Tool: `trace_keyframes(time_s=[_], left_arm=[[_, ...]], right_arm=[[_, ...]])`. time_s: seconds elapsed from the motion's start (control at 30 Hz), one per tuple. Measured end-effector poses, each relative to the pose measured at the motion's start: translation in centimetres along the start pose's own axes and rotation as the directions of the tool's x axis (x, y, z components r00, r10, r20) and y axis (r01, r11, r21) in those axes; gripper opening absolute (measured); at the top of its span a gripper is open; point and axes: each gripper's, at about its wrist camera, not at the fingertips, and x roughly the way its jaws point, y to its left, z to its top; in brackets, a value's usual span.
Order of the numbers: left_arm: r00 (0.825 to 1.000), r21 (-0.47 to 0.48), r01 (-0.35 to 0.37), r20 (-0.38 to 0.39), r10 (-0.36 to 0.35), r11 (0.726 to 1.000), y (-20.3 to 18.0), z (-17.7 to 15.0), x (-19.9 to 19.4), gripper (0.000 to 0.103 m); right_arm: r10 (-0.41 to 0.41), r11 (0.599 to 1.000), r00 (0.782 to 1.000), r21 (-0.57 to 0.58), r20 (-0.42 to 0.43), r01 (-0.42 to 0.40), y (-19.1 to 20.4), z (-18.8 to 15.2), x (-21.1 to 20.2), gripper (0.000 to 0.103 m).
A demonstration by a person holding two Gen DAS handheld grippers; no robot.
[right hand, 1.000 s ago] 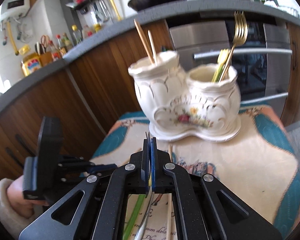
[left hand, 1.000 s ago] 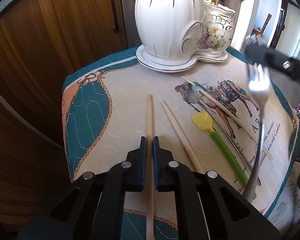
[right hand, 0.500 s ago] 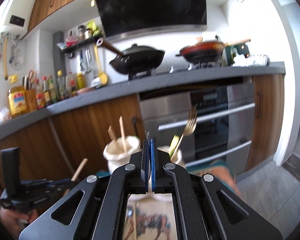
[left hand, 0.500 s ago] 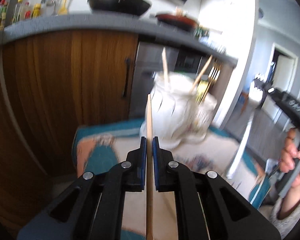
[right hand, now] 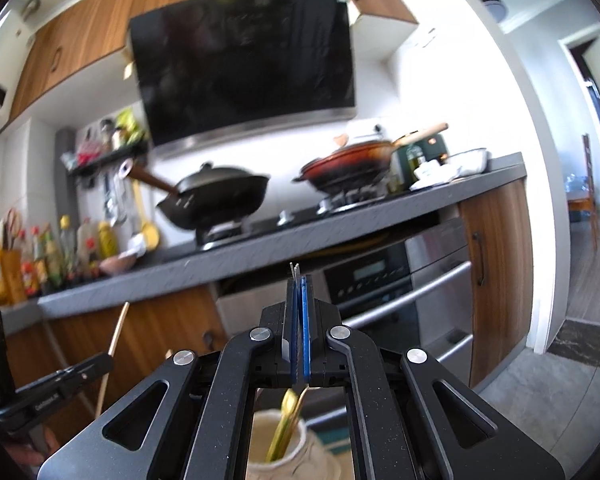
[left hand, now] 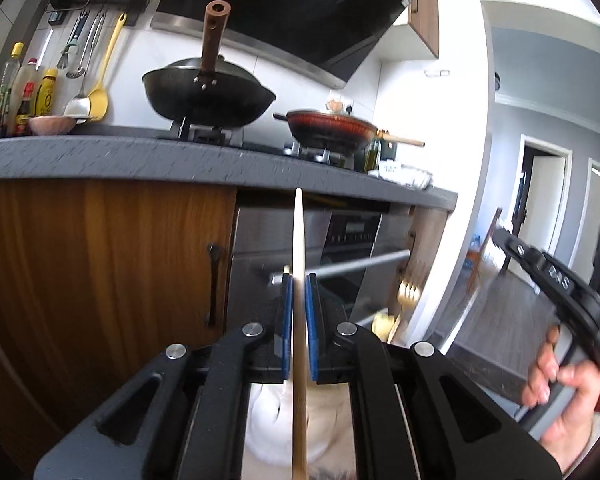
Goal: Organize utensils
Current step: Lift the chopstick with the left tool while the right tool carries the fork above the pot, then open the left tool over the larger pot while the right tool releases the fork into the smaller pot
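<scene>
Carrying utensils | our left gripper clenches a chopstick upright for a tip-down drop | our right gripper pinches a fork, tines up | both poised above the white holder

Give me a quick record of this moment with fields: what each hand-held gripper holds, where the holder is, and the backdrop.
left hand-held gripper: shut on a wooden chopstick
right hand-held gripper: shut on a fork, tines just showing past the pads
utensil holder: below the grippers, cream ceramic, utensils inside
backdrop: stove with black wok and red pan
</scene>
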Motion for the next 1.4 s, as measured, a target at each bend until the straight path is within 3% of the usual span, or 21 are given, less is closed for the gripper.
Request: trace_keyframes(time_s=[0.17, 0.5, 0.97, 1.17, 1.4], left_arm=[[0.996, -0.003, -0.002, 0.090, 0.002, 1.000, -0.3, 1.5, 2.6, 0.006], [0.989, 0.041, -0.045, 0.140, 0.038, 0.998, -1.5, 0.2, 6.2, 0.006], [0.999, 0.056, -0.037, 0.030, 0.035, 0.998, 0.7, -2.5, 2.9, 0.006], [0.997, 0.104, -0.060, -0.035, 0.064, 0.993, 0.7, -3.7, 2.4, 0.006], [0.995, 0.157, -0.075, -0.055, 0.085, 0.985, -0.1, -4.4, 2.3, 0.008]], right_arm=[[-0.042, 0.999, 0.999, 0.009, 0.033, 0.041, -1.2, 0.0, 1.0, 0.003], [-0.059, 0.992, 0.995, -0.117, -0.085, 0.049, 0.2, -2.8, 4.0, 0.003], [0.013, 0.954, 0.990, -0.296, -0.140, -0.054, 3.2, -5.7, 5.0, 0.003], [-0.007, 0.950, 0.981, -0.307, -0.195, -0.055, 3.1, -6.7, 6.2, 0.003], [-0.010, 0.958, 0.967, -0.279, -0.253, -0.064, 2.8, -7.6, 7.2, 0.004]])
